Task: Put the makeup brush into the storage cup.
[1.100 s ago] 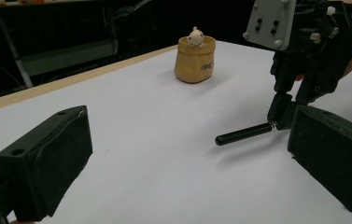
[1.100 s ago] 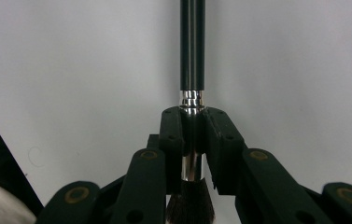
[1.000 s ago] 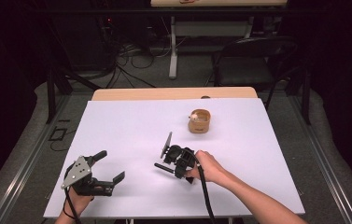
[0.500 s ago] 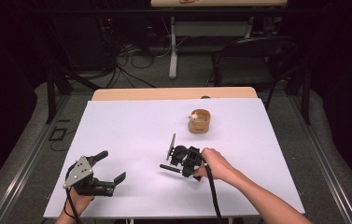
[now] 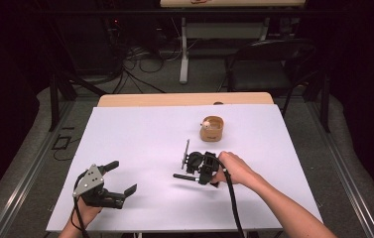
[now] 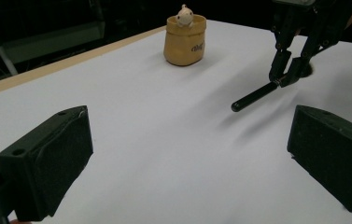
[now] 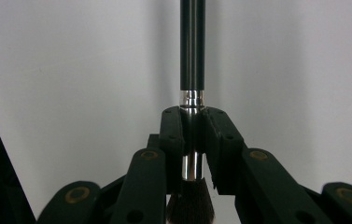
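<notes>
So the right hand-held gripper (image 5: 190,168) is clenched on a makeup brush (image 7: 192,56), pinching it right at the shiny silver ferrule. In the right gripper view you can see both jaws pressed against the metal band, the black handle sticking straight out past the tips and the dark bristles tucked back between the jaws. In the high view the brush sits low over the white counter (image 5: 140,134), roughly mid-counter and a bit toward the person's side, with the handle pointing to the left of that view. From the left gripper view the handle tip looks just off the surface, with a soft shadow under it; can't tell if it actually touches.

The left hand-held gripper (image 5: 120,178) is released, jaws spread wide with nothing between them, parked near the front left corner of the counter, well apart from the brush.

Behind the brush, toward the far edge, there's a small tan cup (image 5: 211,129) standing upright with a little pale figure (image 6: 183,15) poking out of the top. It's near the right hand-held gripper but not touching it.
</notes>
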A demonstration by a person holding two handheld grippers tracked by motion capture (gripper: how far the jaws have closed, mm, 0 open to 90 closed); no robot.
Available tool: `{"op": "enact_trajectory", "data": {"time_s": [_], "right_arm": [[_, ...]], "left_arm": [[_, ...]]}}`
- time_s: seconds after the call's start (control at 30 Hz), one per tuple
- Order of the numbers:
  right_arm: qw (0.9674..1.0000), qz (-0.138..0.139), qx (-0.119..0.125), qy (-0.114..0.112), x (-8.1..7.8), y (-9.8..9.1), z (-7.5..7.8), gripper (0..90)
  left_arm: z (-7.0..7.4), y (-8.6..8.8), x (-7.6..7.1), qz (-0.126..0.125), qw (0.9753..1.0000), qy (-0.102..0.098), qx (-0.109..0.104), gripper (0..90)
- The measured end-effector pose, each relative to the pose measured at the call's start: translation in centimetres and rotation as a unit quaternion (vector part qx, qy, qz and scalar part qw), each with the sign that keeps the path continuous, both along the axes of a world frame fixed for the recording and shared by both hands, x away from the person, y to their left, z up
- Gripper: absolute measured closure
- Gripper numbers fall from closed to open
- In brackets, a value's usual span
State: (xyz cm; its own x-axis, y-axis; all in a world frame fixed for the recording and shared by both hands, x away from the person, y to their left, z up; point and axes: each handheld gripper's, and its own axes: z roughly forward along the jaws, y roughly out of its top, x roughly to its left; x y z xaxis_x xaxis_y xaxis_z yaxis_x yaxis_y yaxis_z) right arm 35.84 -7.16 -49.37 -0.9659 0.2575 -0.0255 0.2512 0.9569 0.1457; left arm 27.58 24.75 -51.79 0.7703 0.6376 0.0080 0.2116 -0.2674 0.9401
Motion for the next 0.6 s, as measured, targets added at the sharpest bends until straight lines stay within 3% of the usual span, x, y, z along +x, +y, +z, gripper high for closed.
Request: {"op": "enact_trajectory", "data": {"time_s": [0.17,0.2,0.3,0.33,0.37,0.4,0.43,0.6], "right_arm": [[0.9996,0.027,-0.005,-0.008,0.4,-0.3,0.3,78.1],[0.9994,0.032,-0.008,-0.011,0.3,-0.3,0.4,78.2],[0.9986,0.048,-0.015,-0.017,0.3,-0.2,0.5,78.1],[0.9986,0.048,-0.015,-0.017,0.3,-0.2,0.5,78.1],[0.9981,0.056,-0.019,-0.019,0.2,-0.1,0.6,78.2],[0.9979,0.059,-0.019,-0.019,0.1,-0.1,0.6,78.2],[0.9979,0.059,-0.019,-0.019,0.1,-0.1,0.6,78.2],[0.9966,0.074,-0.023,-0.028,0.1,-0.1,1.0,78.2]], "left_arm": [[0.7,-0.7,0.7,-0.028,0.9983,0.029,0.042,0.7],[1.1,-1.3,1.2,-0.037,0.9953,0.048,0.075,0.2],[1.4,-2.1,1.9,-0.055,0.9907,0.062,0.108,0.2],[1.4,-2.1,1.9,-0.055,0.9907,0.062,0.108,0.2],[1.7,-2.7,2.3,-0.07,0.9864,0.068,0.132,0.2],[1.9,-3.1,2.5,-0.078,0.984,0.073,0.143,0.3],[1.9,-3.1,2.5,-0.078,0.984,0.073,0.143,0.3],[3.0,-4.6,3.6,-0.103,0.9707,0.09,0.198,0.3]]}}
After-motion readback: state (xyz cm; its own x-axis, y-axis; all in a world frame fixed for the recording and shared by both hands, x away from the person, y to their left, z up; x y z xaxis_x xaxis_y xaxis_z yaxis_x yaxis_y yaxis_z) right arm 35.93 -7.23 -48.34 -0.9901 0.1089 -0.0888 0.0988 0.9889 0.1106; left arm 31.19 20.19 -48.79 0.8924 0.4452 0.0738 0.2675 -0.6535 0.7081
